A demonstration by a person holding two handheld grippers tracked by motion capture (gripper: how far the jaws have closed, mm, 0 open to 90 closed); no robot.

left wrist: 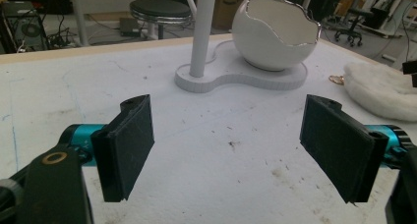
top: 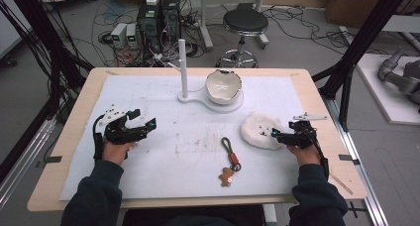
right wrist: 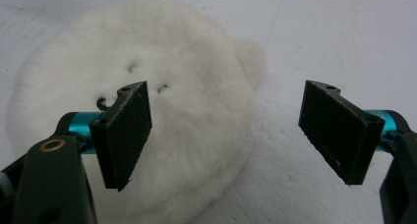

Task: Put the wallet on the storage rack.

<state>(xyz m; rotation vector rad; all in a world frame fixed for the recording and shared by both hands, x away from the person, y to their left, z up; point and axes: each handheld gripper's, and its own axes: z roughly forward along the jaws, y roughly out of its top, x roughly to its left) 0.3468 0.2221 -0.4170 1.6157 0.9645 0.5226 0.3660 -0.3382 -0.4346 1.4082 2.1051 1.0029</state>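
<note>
A round, fluffy white plush pad (top: 261, 130) lies flat on the right half of the white mat (top: 148, 94), its pile thick and soft, with a few small dark stitched marks on top like a little face and a small rounded ear-like bump on one edge, seen best in the right gripper view (right wrist: 147, 121). Toward the middle of the mat, a keychain (top: 229, 159) with a dark loop and a brown gingerbread-like charm lies apart from the pad. Farther back stands a white stand (top: 210, 99) with an upright post and a cracked-egg-shaped bowl (top: 223, 85) on its base; nothing lies between the right gripper and the pad. The right gripper (top: 277, 135) hangs at the pad's right edge, its jaws wide apart, one over the fluff and one beyond its edge over the mat, holding nothing; whether they touch the fur I cannot tell. The left gripper (top: 143, 118) sits well off on the left side over bare mat, jaws likewise spread wide and empty.
</note>
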